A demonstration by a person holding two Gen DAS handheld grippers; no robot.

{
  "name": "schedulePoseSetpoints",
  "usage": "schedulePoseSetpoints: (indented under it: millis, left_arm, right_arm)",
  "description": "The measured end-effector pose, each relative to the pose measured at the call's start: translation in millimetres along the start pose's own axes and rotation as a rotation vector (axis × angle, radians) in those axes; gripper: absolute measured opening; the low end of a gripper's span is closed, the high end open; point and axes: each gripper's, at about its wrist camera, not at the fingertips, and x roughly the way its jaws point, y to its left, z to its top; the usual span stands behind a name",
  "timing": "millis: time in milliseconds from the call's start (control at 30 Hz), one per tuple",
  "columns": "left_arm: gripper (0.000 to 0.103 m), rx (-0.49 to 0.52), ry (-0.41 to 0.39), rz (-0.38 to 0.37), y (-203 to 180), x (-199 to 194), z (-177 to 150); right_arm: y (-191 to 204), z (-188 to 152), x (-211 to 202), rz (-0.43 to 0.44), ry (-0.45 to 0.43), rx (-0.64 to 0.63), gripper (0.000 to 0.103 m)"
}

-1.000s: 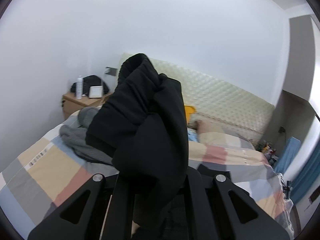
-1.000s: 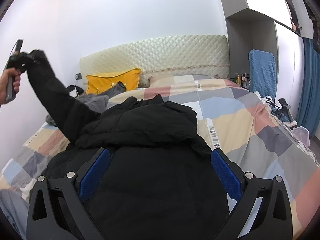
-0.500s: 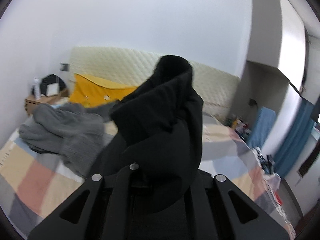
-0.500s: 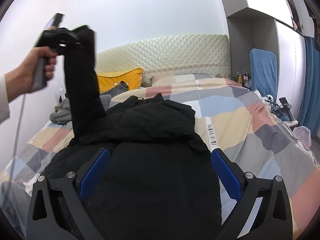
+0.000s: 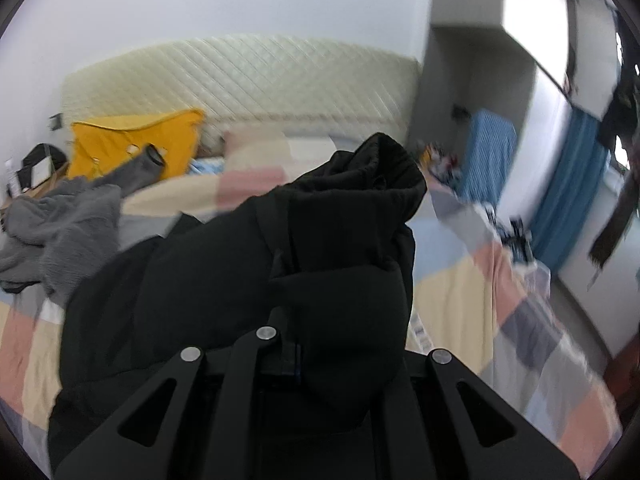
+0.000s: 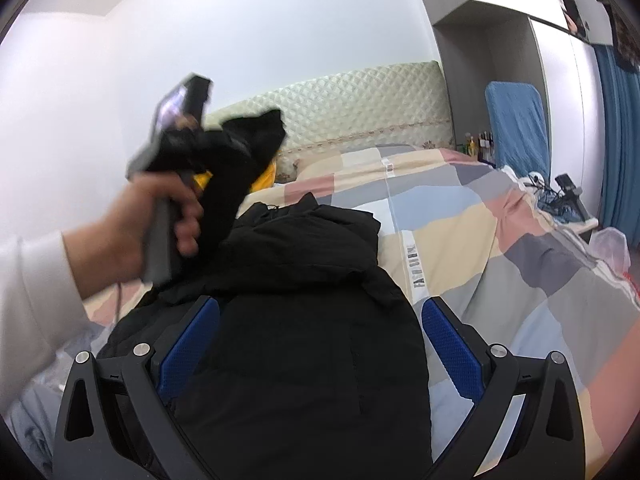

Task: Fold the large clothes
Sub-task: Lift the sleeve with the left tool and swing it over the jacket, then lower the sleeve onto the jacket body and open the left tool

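We see a big bed (image 6: pixel 460 216) with a blanket of pink, blue, gray and tan squares. Behind it stands a soft cream headboard (image 5: pixel 248 76) with a diamond pattern. A yellow pillow (image 5: pixel 132 140) leans by the headboard. A gray fuzzy piece of clothing (image 5: pixel 56 228) lies in a heap on the bed's left side. We see a blue chair cover (image 6: pixel 516 120) near the wall and long blue curtains (image 6: pixel 620 140) at the far right. Small bottles (image 6: pixel 478 142) stand beside the bed.
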Motion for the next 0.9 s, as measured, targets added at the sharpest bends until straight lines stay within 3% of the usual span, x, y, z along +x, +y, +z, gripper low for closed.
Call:
schedulePoseSetpoints:
  millis: [300, 567, 700, 900]
  left_arm:
    - [0.007, 0.032, 0.128, 0.007, -33, 80, -54]
    - [0.011, 0.138, 0.229, 0.085, -44, 129, -82]
    - [0.015, 0.195, 0.221, 0.123, -50, 127, -84]
    - [0.022, 0.193, 0.216, 0.131, -53, 105, -86]
  right_arm:
    - [-12, -4, 14, 0.020, 0.035, 0.044, 0.102]
    - [-19, -9, 23, 0.055, 0.057, 0.072, 0.102]
    - [-21, -9, 25, 0.058, 0.059, 0.081, 0.102]
    - [-25, -8, 29, 0.037, 0.063, 0.095, 0.102]
